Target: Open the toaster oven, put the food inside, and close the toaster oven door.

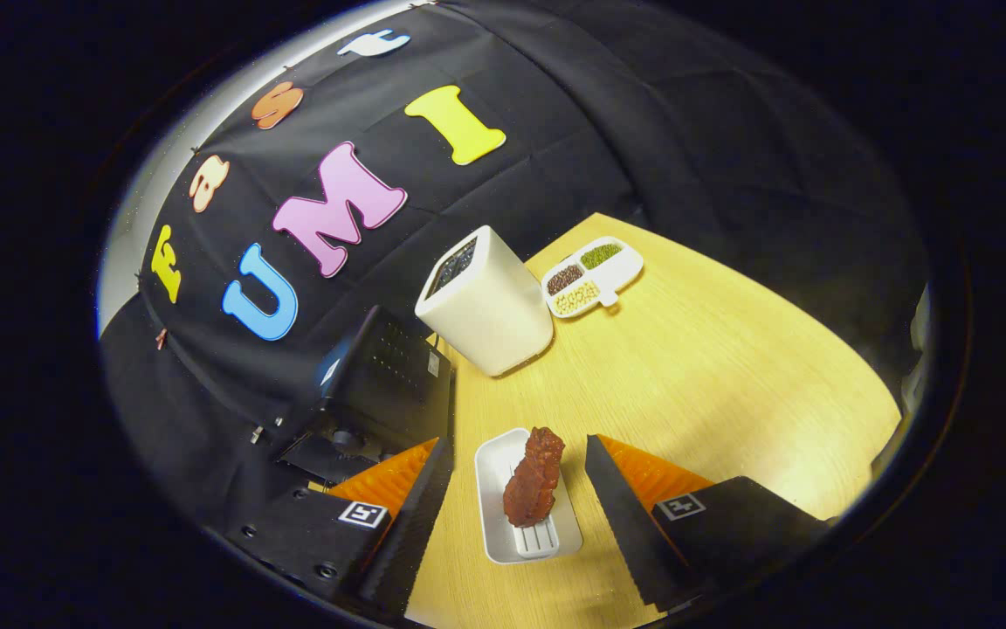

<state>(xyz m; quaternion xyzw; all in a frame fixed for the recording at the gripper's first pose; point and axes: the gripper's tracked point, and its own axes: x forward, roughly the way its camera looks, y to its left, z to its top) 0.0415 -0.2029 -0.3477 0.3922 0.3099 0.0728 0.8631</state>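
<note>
A reddish-brown piece of food (534, 479) lies on a small white ribbed tray (492, 489) on the wooden table. The tray and food sit between my two fingers, and neither finger touches them. My gripper (520, 454) is open, and the whole view is tilted. The black toaster oven (381, 384) stands just beyond the left finger, at the table's edge, with a knob (347, 439) showing on it. I cannot tell whether its door is open or closed.
A white square container (485, 301) stands beyond the tray, close to the oven. Past it lies a white divided dish (592, 276) holding dark, green and pale beans. Bare wooden tabletop (730, 367) stretches beyond the right finger. The booth's black cloth wall rises behind.
</note>
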